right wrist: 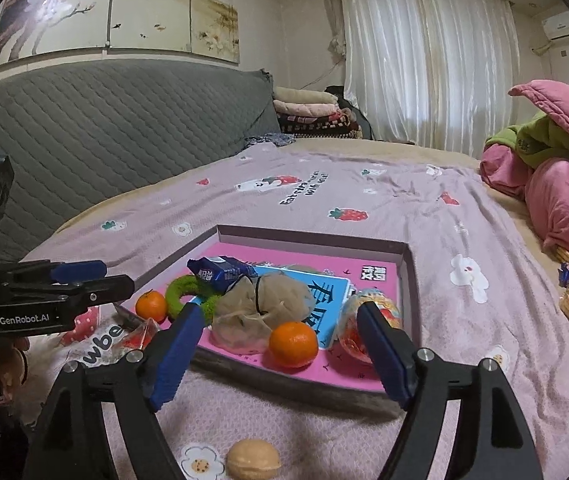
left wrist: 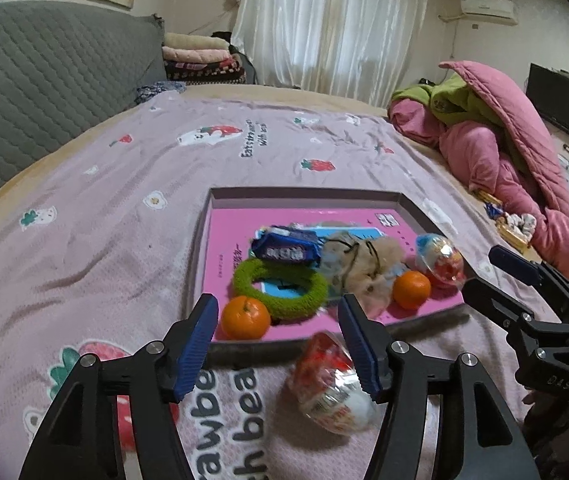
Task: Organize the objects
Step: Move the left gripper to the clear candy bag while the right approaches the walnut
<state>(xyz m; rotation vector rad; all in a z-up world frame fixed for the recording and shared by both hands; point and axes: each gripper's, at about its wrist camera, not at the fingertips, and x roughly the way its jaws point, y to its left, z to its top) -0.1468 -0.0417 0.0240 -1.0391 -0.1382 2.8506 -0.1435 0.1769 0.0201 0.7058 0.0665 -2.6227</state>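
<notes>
Egg toy wrapped in clear plastic lies on the bed just outside the tray, at about 5 o'clock from the left tongs, long axis running 11 to 5. Left tongs gape wide with nothing in them and are nearer. Right tongs also gape, bare, with the walnut at 6 o'clock.

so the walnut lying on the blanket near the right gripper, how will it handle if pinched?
The walnut looks hard-shelled, so probably stiff and light. Its rounded shape may squirt from the pads or roll, though the soft blanket should damp that.
</notes>
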